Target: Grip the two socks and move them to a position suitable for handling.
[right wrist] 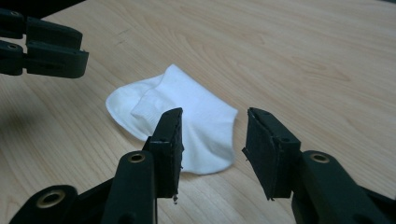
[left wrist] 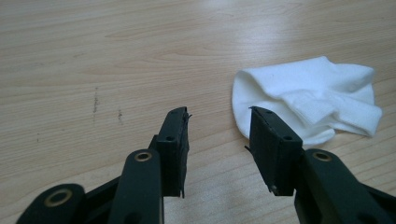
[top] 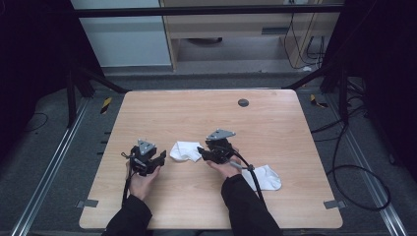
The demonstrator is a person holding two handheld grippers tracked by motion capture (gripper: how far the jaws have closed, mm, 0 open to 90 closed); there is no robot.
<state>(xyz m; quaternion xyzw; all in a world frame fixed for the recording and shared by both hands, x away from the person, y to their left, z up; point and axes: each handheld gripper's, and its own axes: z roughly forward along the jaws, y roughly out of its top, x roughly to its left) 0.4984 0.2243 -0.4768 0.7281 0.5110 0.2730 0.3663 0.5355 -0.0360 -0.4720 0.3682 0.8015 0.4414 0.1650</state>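
Observation:
A white sock point(top: 184, 150) lies crumpled on the wooden table point(top: 275, 128), between my two grippers. My left gripper point(top: 161, 157) stands just left of it, open, with bare wood between its fingers; in the left gripper view point(left wrist: 219, 135) the sock point(left wrist: 308, 98) lies ahead and to the right of the jaws. From the right, my right gripper point(top: 200, 151) points at the sock's edge, also open. In the right gripper view point(right wrist: 212, 135) the sock point(right wrist: 187, 121) lies just beyond the left finger point(right wrist: 168, 149), untouched by the pads. The left gripper point(right wrist: 46, 46) appears at upper left there.
A second white sock point(top: 265, 177) lies near the front right of the table, with the right gripper's cable point(top: 253, 179) running across it. A small black round disc point(top: 243, 103) sits near the table's far edge.

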